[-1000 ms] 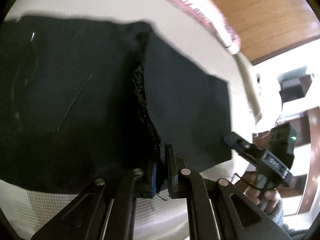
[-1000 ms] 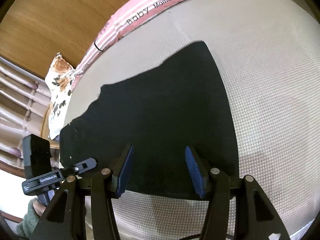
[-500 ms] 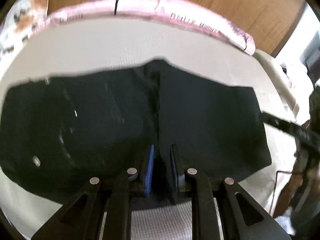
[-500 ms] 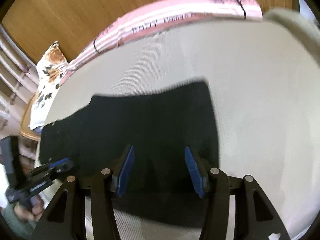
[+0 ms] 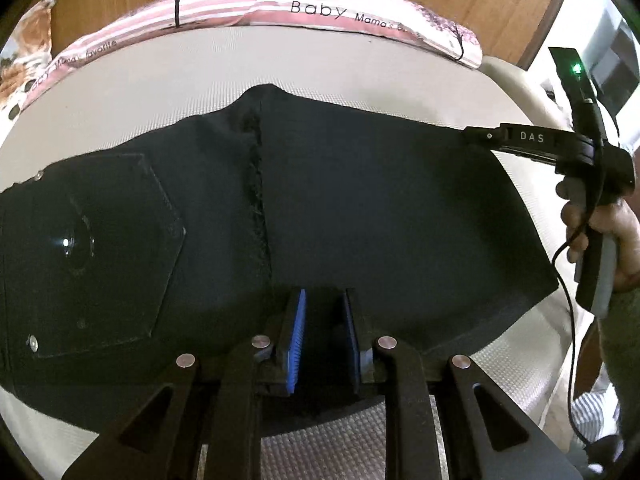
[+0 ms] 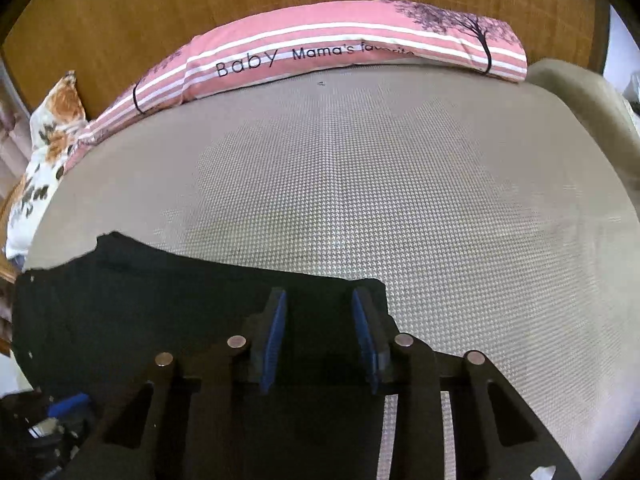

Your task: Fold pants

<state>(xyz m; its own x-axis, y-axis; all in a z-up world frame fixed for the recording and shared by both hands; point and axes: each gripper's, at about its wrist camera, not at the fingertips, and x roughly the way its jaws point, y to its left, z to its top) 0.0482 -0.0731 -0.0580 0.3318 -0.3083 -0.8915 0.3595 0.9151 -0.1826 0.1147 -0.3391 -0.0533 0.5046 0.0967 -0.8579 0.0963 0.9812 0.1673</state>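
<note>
1. Pants (image 5: 360,208): black, lying flat across the beige mattress (image 6: 380,184), filling mid-frame of the left view; centre seam runs upright.
2. Left gripper (image 5: 323,336): lower centre, fingers parted, holding nothing, low over the near edge.
3. Right gripper (image 6: 320,340): fingers spread over the cloth's right corner.
4. Advice: pinch both layers squarely; lift evenly.

The black pants (image 5: 360,208) lie spread flat on the pale textured mattress (image 6: 380,184), apparently folded leg over leg, a rear patch pocket facing up and the seat seam running toward the pink striped pillow (image 6: 340,48).
</note>
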